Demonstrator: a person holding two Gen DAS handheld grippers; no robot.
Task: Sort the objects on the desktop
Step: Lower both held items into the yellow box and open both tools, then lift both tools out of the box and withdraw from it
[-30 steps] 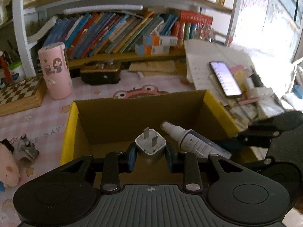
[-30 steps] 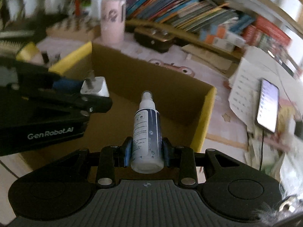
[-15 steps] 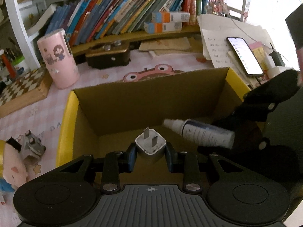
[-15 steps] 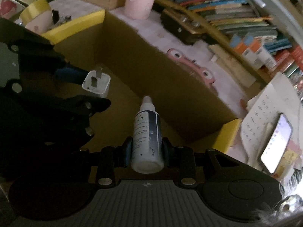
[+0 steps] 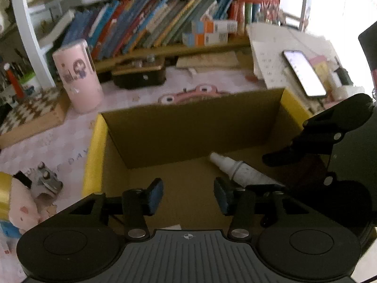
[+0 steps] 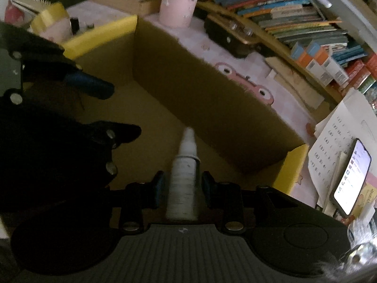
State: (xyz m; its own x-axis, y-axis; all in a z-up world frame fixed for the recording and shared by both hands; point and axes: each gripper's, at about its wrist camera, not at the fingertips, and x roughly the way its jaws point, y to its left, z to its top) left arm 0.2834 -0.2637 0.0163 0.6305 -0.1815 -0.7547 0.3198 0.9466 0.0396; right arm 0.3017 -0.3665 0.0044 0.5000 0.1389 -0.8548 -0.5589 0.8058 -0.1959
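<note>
Left wrist view: the left gripper [image 5: 188, 195] hangs over the open box [image 5: 188, 122], and its jaws have just been opening. They now stand apart with nothing between them. The white plug that they pinched in both earlier frames is gone from the pads; a pale sliver at the gripper's base, low in the picture, may be it, but that cannot be told. The bottle [image 5: 238, 173] lies low in the box to the right, nozzle pointing up-left, lower than half a second ago. The right gripper [image 5: 282, 158] shows as a dark shape beside it. Behind the box stand a pink cup [image 5: 77, 80] and a phone [image 5: 304, 73] (lit, on papers).

Right wrist view: the right gripper [image 6: 180, 188] has just begun to open. The bottle [image 6: 183, 179] is between its pads with a thin gap at each side, so the grip looks slack; blur hides any contact. The plug seen earlier on the left gripper [image 6: 113, 110] is no longer there.
</note>
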